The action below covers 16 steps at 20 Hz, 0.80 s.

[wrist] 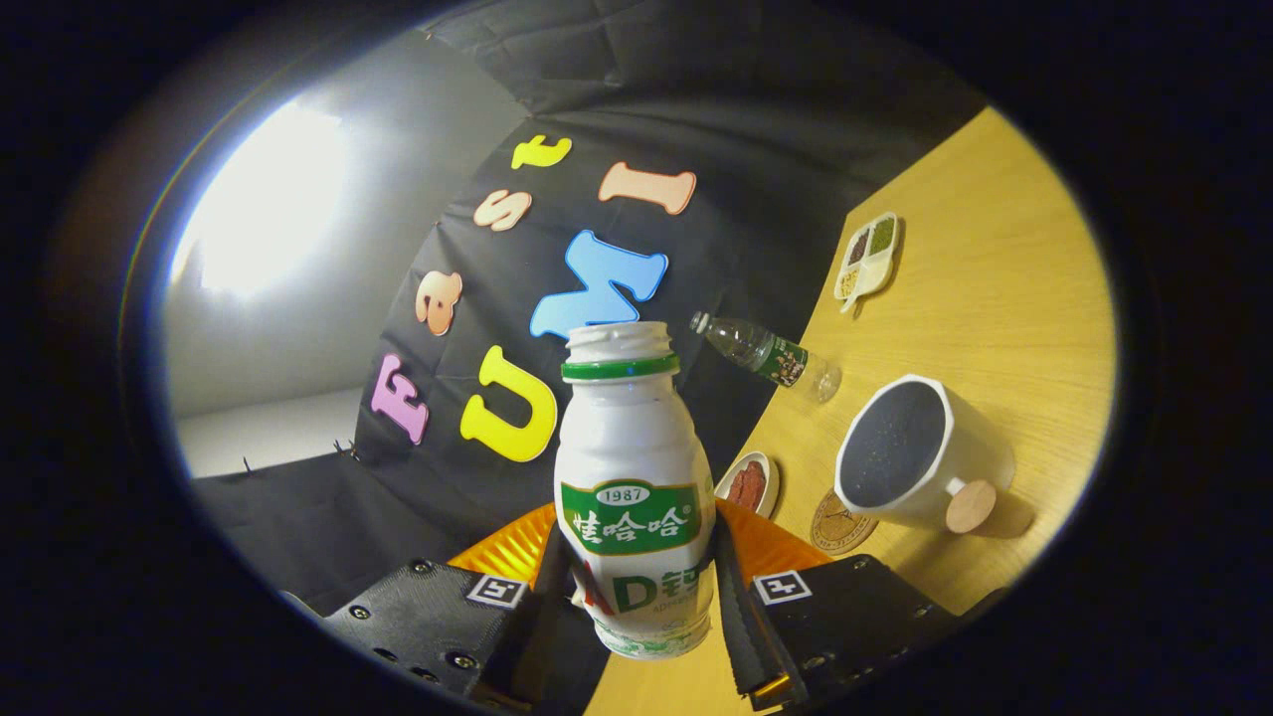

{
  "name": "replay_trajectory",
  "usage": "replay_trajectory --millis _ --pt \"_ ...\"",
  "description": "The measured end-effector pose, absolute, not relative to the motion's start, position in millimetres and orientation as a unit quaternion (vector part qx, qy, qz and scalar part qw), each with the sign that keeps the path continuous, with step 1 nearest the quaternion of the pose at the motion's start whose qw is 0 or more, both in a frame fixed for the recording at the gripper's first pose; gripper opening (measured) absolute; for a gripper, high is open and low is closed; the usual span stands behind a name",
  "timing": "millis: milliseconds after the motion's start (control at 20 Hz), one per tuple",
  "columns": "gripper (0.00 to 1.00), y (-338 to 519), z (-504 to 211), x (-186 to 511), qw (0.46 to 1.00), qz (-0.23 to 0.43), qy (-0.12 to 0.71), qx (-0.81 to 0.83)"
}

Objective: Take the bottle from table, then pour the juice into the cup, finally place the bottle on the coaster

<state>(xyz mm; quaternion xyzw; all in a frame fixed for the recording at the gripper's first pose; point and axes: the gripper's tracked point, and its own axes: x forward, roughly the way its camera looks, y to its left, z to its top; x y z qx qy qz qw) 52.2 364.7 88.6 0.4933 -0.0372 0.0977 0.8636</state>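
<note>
While tilted, the tongs (636, 597) clamp the bottle (633, 487) near the cup (920, 452).

Gripper view: fisheye camera mounted on gripper (636, 597), facing forward along fingers (741, 607). View rolled; table (995, 328) appears tilted. Bottle (633, 497) close to lens, clamped between fingers. Cup (920, 457), coaster (840, 522) near, beyond fingers.

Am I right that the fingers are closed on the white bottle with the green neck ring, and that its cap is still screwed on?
Not quite: the gripper view shows the fingers closed on the white bottle with the green neck ring, but its cap is off, leaving the threaded mouth open. The rest is right.
</note>
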Motion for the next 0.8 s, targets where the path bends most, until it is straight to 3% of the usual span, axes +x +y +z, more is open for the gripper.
replay_trajectory --millis 800 --pt "0.68 376 116 93 0.968 0.060 -0.062 0.236"
